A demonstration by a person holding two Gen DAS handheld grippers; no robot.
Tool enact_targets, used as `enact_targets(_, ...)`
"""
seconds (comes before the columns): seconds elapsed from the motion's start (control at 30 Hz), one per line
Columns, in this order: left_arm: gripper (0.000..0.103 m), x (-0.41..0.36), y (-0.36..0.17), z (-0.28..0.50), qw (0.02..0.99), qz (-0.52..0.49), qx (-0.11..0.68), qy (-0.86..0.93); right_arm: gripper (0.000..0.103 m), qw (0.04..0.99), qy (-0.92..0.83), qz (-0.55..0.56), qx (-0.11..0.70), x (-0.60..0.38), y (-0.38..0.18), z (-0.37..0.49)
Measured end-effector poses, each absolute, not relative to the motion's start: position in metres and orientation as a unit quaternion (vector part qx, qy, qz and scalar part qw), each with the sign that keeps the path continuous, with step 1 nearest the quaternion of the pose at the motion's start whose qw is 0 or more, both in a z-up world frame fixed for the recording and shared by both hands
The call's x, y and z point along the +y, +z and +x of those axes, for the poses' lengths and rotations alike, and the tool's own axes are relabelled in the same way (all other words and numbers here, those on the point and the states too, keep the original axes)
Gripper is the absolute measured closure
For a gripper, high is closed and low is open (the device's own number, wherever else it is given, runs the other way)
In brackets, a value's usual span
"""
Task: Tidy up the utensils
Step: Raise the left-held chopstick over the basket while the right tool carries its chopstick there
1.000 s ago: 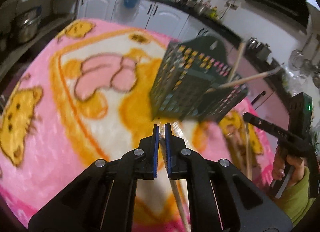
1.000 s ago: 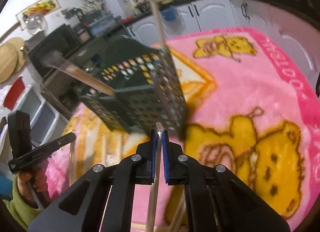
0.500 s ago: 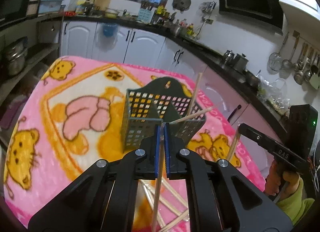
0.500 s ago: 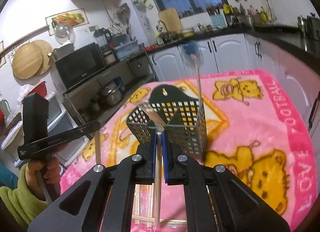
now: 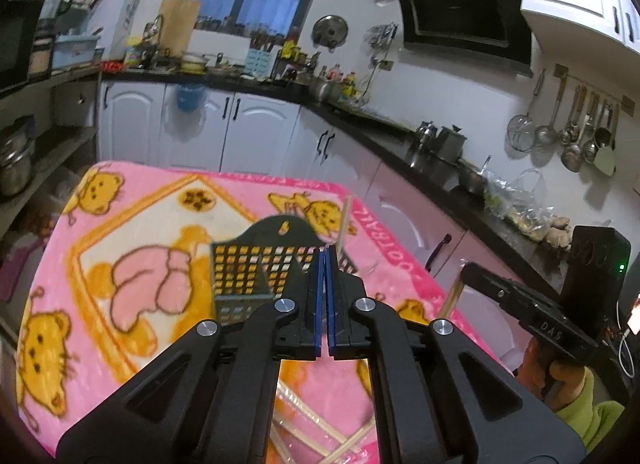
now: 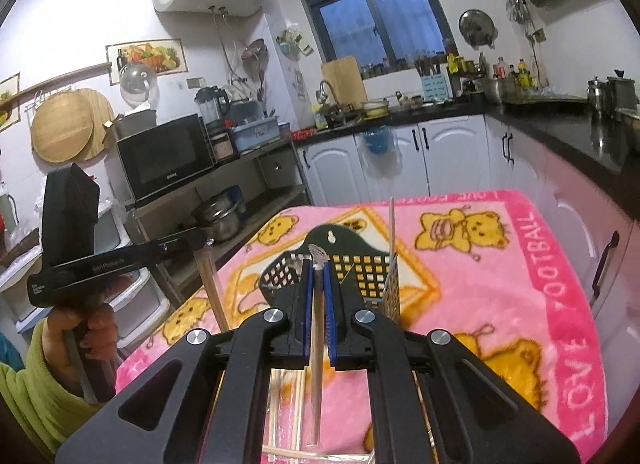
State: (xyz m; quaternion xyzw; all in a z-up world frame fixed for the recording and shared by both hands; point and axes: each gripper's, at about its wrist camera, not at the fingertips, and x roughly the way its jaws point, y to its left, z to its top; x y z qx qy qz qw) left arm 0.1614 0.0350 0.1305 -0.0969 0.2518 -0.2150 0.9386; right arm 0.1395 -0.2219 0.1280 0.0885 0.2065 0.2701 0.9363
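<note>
A dark green perforated utensil holder (image 5: 256,268) stands upright on the pink blanket (image 5: 120,224); it also shows in the right wrist view (image 6: 360,268). One chopstick (image 6: 392,224) stands in it. My left gripper (image 5: 323,260) is shut on a wrapped chopstick; in the right wrist view that chopstick (image 6: 214,288) hangs below the left gripper (image 6: 200,238). My right gripper (image 6: 316,264) is shut on a wrapped chopstick (image 6: 318,344), held above the blanket in front of the holder. The right gripper (image 5: 464,268) shows in the left wrist view, with its chopstick (image 5: 450,298) hanging down.
Several loose chopsticks (image 5: 316,424) in clear wrappers lie on the blanket near me, also seen in the right wrist view (image 6: 296,404). White kitchen cabinets (image 5: 240,128) and a dark counter (image 5: 380,124) stand behind the table. A shelf with a microwave (image 6: 164,156) is on the left.
Both grippers have risen away from the blanket, each lifting a chopstick. The holder, close and tilted in view before, now looks upright, smaller and farther off.
</note>
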Motion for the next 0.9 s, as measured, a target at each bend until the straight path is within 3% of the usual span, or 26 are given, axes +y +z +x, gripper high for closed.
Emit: enact_targets(0.9, 0.103, 0.001, 0.21, 0.199, 0.951, -0.071, 0.176, -0.244, 0.097, 0.957, 0.247, 0.074, 0.13, -0.23, 0.188, 0.157)
